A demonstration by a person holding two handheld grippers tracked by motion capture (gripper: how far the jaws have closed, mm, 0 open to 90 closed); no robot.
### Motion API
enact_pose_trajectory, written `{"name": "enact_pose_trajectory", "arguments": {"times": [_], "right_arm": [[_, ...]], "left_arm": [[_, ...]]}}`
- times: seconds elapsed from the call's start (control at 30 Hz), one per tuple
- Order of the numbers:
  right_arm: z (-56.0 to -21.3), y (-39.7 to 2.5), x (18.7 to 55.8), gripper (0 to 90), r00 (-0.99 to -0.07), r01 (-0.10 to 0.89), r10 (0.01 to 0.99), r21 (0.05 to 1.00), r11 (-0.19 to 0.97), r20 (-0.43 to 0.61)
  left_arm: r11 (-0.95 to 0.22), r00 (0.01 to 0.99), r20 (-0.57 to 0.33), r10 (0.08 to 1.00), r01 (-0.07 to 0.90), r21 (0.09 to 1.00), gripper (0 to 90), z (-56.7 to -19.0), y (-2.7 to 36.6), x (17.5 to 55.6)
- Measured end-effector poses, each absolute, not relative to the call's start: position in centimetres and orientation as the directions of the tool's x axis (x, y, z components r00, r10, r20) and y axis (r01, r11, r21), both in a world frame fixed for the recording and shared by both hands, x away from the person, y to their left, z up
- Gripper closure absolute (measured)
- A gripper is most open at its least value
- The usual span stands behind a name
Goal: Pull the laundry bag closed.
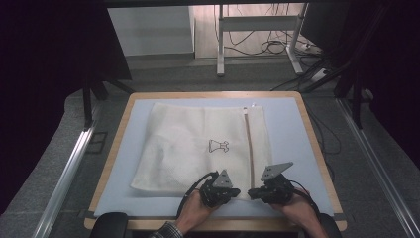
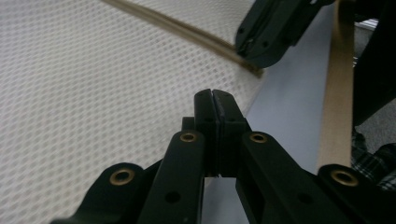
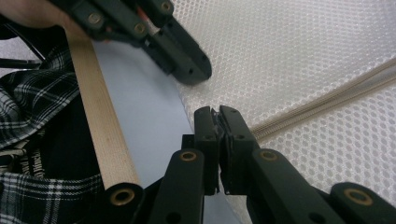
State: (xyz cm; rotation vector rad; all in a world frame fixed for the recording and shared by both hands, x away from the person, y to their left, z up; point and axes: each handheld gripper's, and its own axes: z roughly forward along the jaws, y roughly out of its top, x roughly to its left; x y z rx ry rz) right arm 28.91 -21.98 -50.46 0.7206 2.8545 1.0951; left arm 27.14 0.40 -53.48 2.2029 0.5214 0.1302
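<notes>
A white mesh laundry bag (image 1: 198, 144) lies flat on a pale blue mat (image 1: 289, 129), with a beige zipper (image 1: 249, 144) running down its right side and a small black drawing (image 1: 218, 146) in the middle. Both grippers sit at the bag's near right corner, tips facing each other. My left gripper (image 1: 237, 192) (image 2: 215, 95) is shut, just over the bag's near edge, with nothing seen between its jaws. My right gripper (image 1: 250, 193) (image 3: 216, 112) is shut too, its tip at the zipper's near end (image 3: 280, 123). Whether it pinches fabric is hidden.
The mat covers a wooden table whose rim (image 1: 317, 148) shows on all sides. Bare mat lies right of the bag and along the front (image 3: 144, 116). A plaid sleeve (image 3: 32, 102) is at the near edge. Desk legs and cables (image 1: 267, 47) stand on the floor beyond.
</notes>
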Motion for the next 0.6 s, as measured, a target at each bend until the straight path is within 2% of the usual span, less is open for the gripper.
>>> {"name": "enact_pose_trajectory", "arguments": {"times": [0.6], "right_arm": [[-50.4, -21.9, 28.8, 85.6, -0.899, 0.403, 0.416, 0.634, 0.66, 0.138]], "left_arm": [[-0.561, 0.914, -0.078, 0.399, 0.31, 0.767, 88.6, -53.9, -0.9, 26.9]]}}
